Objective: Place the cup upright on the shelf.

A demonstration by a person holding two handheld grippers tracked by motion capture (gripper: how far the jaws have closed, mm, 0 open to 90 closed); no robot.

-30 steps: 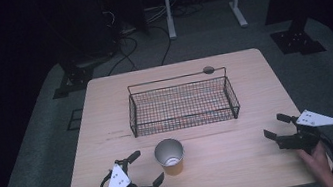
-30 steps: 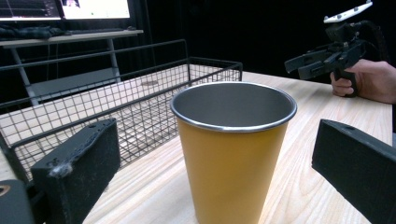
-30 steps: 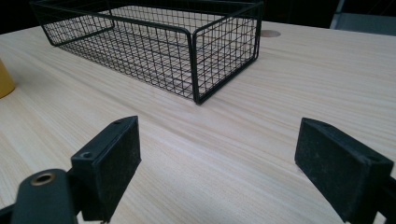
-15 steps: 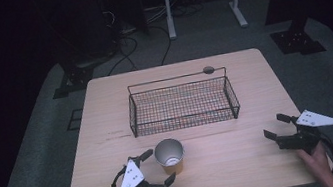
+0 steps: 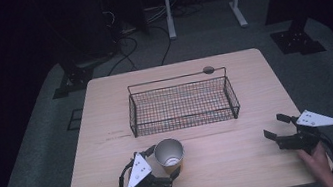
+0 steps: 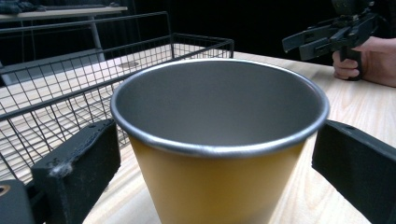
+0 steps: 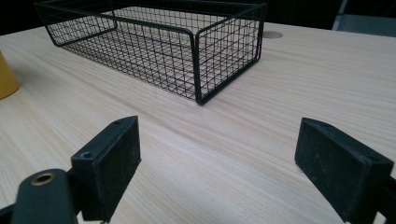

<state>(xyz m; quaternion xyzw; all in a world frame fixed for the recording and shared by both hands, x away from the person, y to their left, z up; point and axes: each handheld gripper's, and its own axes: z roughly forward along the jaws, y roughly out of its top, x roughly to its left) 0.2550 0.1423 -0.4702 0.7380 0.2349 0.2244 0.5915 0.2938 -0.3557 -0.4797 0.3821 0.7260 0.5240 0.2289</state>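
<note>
My left gripper (image 5: 161, 164) has its jaws spread wide around the yellow cup (image 5: 169, 154), one jaw on each side; in the left gripper view the cup (image 6: 219, 140) sits right between them, with small gaps on both sides, so no squeeze on it. Cup stands upright on the table (image 5: 107, 113), mouth up, grey inside, just in front of the wire basket (image 5: 182, 102) on my side of it, near the basket's left half. My right gripper (image 5: 279, 126) sits well off to the right of the basket, low over the table near the front right corner, jaws wide apart, nothing between them but bare wood in the right gripper view. From there the basket's (image 7: 154, 42) near corner is ahead of the jaws, and the cup's (image 7: 7, 77) edge is at far left.
</note>
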